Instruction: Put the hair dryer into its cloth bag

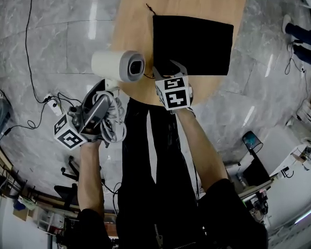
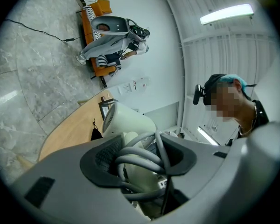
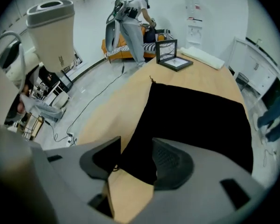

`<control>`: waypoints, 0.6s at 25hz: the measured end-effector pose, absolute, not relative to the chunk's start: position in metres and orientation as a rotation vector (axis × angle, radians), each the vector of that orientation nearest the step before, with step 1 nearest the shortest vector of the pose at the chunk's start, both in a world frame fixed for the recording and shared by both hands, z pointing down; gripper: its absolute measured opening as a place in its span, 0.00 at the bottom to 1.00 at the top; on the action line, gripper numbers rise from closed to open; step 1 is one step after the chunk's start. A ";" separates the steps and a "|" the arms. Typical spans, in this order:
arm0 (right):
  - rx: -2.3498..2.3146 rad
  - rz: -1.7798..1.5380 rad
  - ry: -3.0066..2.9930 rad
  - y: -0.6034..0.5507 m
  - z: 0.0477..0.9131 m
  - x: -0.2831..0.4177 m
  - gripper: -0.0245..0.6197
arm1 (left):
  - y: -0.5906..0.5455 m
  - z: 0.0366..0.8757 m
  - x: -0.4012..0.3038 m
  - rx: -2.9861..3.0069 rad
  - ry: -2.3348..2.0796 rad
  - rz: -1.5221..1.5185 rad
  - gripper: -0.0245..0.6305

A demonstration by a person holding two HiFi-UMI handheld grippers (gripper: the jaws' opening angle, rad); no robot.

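Left gripper (image 2: 140,160): closed on the hair dryer (image 1: 116,65); the cream handle and the grey cord (image 2: 135,155) wound round it are clamped between the pads.
Hair dryer: the barrel is carried just beyond the left gripper's tips, with the grey nozzle turned toward the right gripper (image 1: 171,69). It is held clear of the tabletop (image 1: 140,14), at that tabletop's left edge.
Right gripper: jaws are held apart and tilted down at the near edge of the cloth bag (image 3: 196,120). The bag's near left corner is seen between the pads, which do not press on it.
Cloth bag: black and flat on the tabletop, spread away ahead of the right gripper and to the right of the hair dryer. Its drawstring (image 3: 151,80) trails from the far left corner.
Between dryer and bag: only a strip of bare wood and the right gripper itself are found.
Beyond the bag: a dark picture frame (image 3: 170,55) is stood well ahead of the right gripper, at the tabletop's far end.
Floor: cables (image 1: 28,35) and a power strip (image 1: 53,105) are seen left of the left gripper.
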State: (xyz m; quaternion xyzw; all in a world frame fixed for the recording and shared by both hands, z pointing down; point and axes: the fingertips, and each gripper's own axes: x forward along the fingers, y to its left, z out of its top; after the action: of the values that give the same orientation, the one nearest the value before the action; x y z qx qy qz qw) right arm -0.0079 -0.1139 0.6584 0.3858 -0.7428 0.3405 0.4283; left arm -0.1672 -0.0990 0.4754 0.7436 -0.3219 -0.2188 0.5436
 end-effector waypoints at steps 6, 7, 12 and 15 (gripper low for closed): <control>0.922 0.823 -1.793 -0.108 0.696 0.001 0.35 | -0.085 0.492 -0.171 1.746 -0.779 -0.486 0.39; 0.935 0.821 -1.791 -0.108 0.697 0.002 0.34 | -0.082 0.492 -0.173 1.745 -0.782 -0.480 0.39; 0.963 0.805 -1.822 -0.109 0.694 0.004 0.29 | -0.075 0.492 -0.181 1.738 -0.805 -0.479 0.39; 0.957 0.844 -1.835 -0.111 0.700 0.008 0.28 | -0.078 0.498 -0.179 1.734 -0.810 -0.492 0.39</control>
State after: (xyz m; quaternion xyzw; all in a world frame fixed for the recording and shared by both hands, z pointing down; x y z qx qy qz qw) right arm 0.0084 -0.1109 0.6998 0.3851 -0.7382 0.3393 0.4377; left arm -0.1789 -0.0776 0.4979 0.7327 -0.3422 -0.2078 0.5504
